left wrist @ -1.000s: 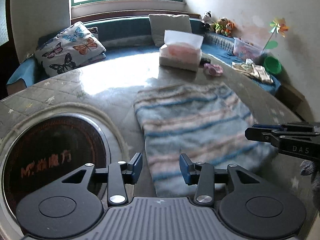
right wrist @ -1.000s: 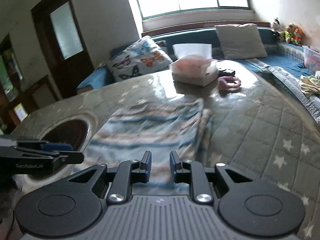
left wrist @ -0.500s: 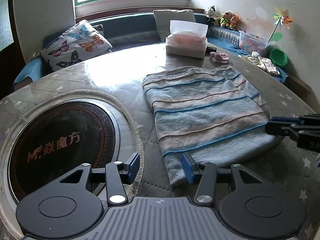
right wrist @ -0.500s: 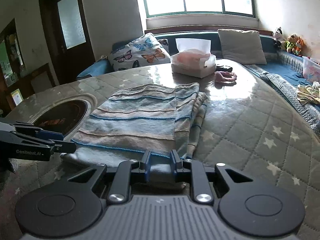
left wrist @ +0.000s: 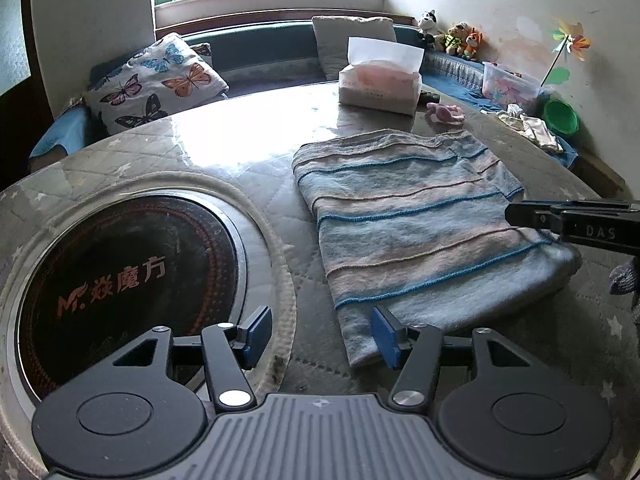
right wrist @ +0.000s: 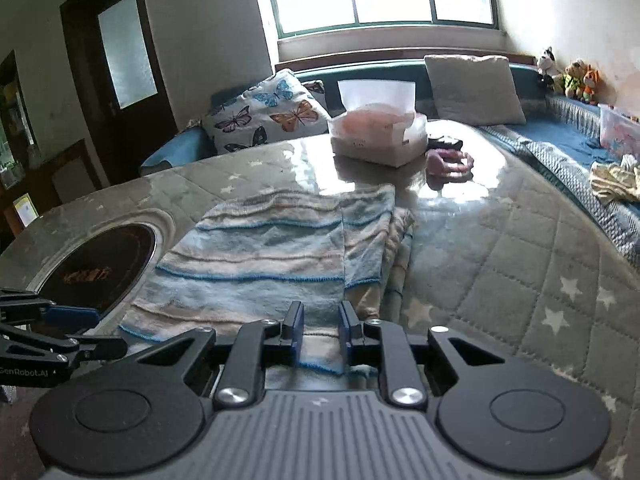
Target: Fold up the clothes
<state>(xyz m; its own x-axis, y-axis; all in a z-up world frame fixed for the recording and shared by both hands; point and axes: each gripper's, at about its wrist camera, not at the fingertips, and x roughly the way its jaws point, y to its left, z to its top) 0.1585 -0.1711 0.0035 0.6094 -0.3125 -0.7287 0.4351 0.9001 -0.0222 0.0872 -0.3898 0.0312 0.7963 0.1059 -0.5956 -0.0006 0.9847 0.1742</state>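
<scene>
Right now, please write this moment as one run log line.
step: fold | striped garment: folded flat on table | left gripper: open, near corner | right gripper: open, over near edge

Clearly a home living room: cushioned window bench (left wrist: 276, 70), butterfly pillow (left wrist: 154, 88), stuffed toys (left wrist: 460, 38), tissue box (left wrist: 380, 84).

Your left wrist camera sits just behind the left tongs (left wrist: 318, 336), low over the quilted star-patterned bench (left wrist: 256, 200), facing the window. The folded blue-and-beige striped knit garment (left wrist: 416, 232) lies ahead and to their right. Your right wrist camera looks from behind the right tongs (right wrist: 319, 330), close over that garment's (right wrist: 256, 256) near edge, facing the same way. Both views share the garment, the white tissue box (left wrist: 379, 84) (right wrist: 378, 136) beyond it, and each other's tongs at their edges.
</scene>
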